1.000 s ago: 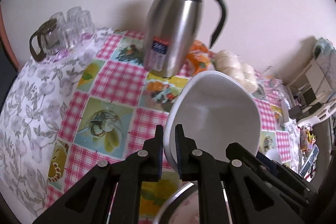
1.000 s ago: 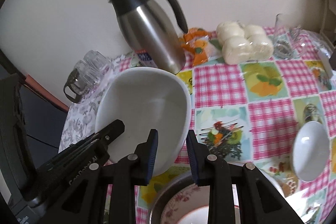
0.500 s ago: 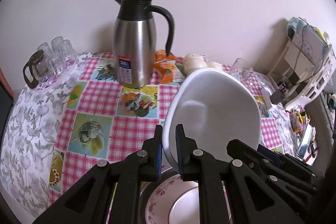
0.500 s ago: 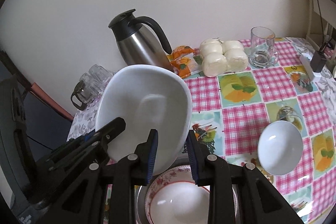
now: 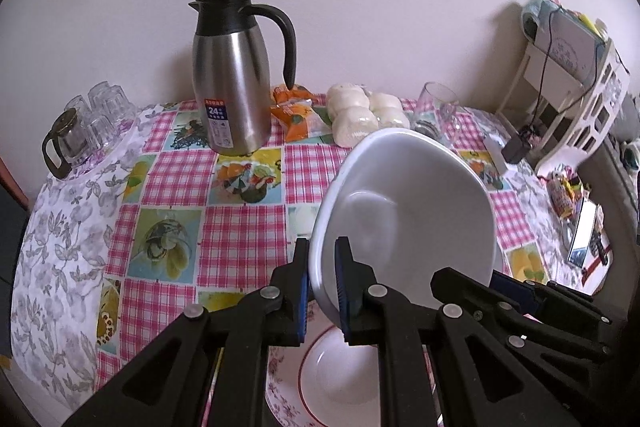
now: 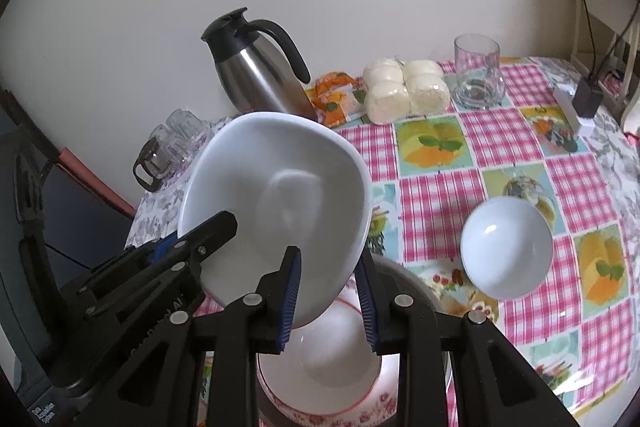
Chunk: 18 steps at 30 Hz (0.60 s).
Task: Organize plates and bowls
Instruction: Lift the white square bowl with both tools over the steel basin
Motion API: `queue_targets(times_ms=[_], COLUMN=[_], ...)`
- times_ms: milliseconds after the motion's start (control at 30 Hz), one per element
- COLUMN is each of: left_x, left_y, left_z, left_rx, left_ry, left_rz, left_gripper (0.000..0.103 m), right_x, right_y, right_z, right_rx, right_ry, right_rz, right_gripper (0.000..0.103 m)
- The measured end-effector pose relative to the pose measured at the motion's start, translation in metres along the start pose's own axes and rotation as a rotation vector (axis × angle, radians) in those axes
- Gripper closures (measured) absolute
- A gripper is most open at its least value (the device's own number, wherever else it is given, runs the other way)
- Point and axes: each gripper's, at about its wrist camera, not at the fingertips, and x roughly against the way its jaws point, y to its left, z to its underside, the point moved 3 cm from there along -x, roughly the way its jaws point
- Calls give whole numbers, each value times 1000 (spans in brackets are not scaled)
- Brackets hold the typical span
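The large white bowl [image 5: 404, 227] hangs tilted above the worktop [image 5: 168, 183], gripped at two spots on its rim. The left gripper [image 5: 322, 283] has its jaws pinched tight on the rim at about 7 o'clock of the bowl in the left wrist view, one finger inside and one outside. The right gripper [image 6: 328, 301] clamps the rim at about 5 o'clock of the bowl [image 6: 280, 203] in the right wrist view, its jaws standing somewhat wider across the wall.

Directly beneath the held bowl sits a flower-rimmed plate [image 6: 320, 375], itself resting in a metal basin [image 6: 412, 287]. A small white bowl [image 6: 506, 253] lies empty on the checked cloth at 3 o'clock of the plate. Far back, a steel jug [image 5: 230, 79] stands at 11 o'clock, with wrapped buns [image 6: 404, 89] and an empty glass mug [image 6: 478, 71] to its right.
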Motion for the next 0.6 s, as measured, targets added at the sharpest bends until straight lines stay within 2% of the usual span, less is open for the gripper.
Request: queue_targets(times_ms=[600], left_x=[-9], left_y=[-6], left_z=[43], left_rx=[-18], left_ry=[90], left_rz=[-12], left_gripper=[90], right_x=[-8], right_y=[-14], right_z=[42], right_rx=[-24], right_ry=[97], right_rz=[0], right_gripper=[73])
